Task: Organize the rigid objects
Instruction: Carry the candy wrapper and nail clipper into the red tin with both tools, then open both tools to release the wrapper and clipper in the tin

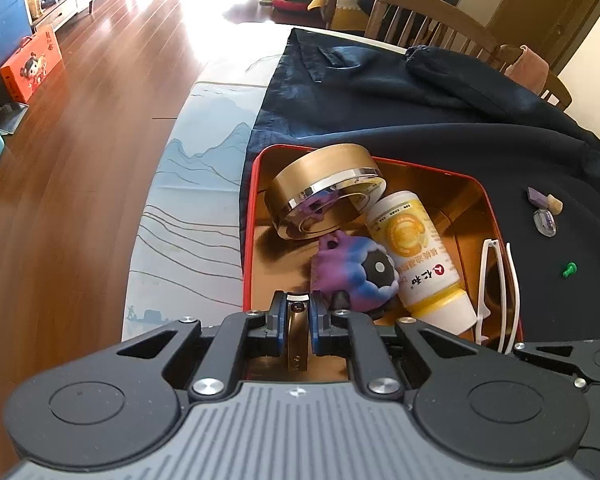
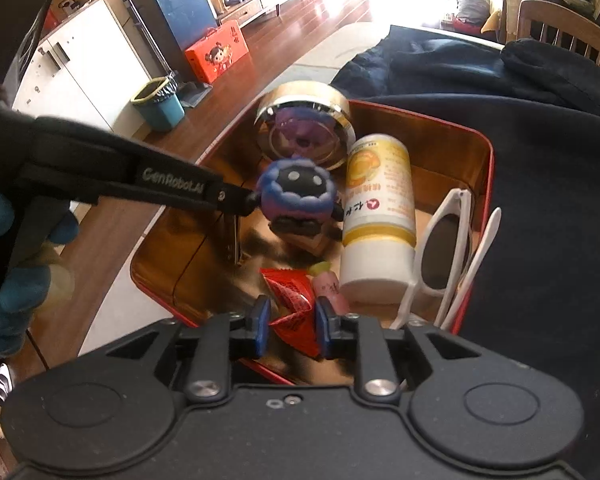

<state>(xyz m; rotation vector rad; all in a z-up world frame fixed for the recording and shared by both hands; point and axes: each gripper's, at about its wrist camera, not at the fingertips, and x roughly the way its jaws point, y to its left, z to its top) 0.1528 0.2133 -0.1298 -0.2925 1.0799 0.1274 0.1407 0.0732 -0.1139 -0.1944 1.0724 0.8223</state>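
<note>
Tin (image 2: pixel 485 168), red-rimmed and gold inside, sits on the dark cloth (image 2: pixel 548 264) covering the surface, already holding most things. Nearest, the right gripper (image 2: pixel 291 326) fingers pinch a red packet (image 2: pixel 290 300) over the tin's near edge, while the left gripper (image 1: pixel 299 312) fingers clamp a ring-like metal piece (image 1: pixel 298 334) (hard to identify). Beyond lie the purple figure (image 2: pixel 296 192), yellow bottle (image 2: pixel 380 208) lengthwise, and gold round case (image 2: pixel 306 120) at the far corner.

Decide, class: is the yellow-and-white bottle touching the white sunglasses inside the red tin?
Touching: the right wrist view shows the sunglasses frame pressed against the bottle base.
</note>
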